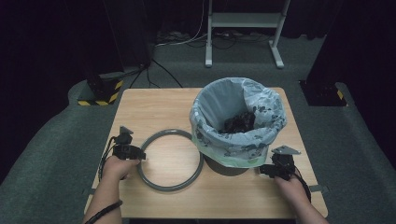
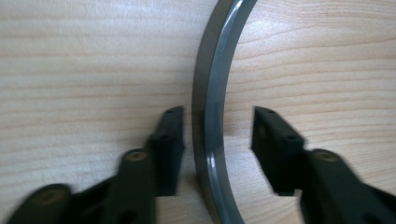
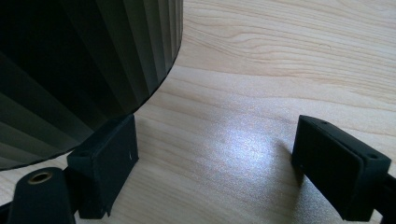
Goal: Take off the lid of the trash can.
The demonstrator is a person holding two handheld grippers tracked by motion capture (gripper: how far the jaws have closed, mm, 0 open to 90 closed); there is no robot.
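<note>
Surface: wooden table [image 1: 154, 105] on grey carpet, dark room behind.
Left gripper [image 2: 217, 140]: at the near left of the table; jaws apart and straddling the ring, neither pad pressing on it.
Ring [image 1: 172, 160]: grey hoop lying flat on the table, left of the bin and just beside its base.
Ring handling: judged stiff, light and smooth-faced, so likely to slip in a loose pinch. Take hold across the band, one pad inside and one outside, as the jaws now stand.
Right gripper [image 3: 215, 163]: at the near right, low over the table; jaws wide apart, nothing between them, its left jaw close against the bin's ribbed wall.
Bin [image 1: 226, 165]: dark body, stands right of centre.
Liner [image 1: 238, 116]: pale printed bag folded over the rim, dark scraps inside.
Background: white stand legs [image 1: 243, 28] and cables on the floor.
</note>
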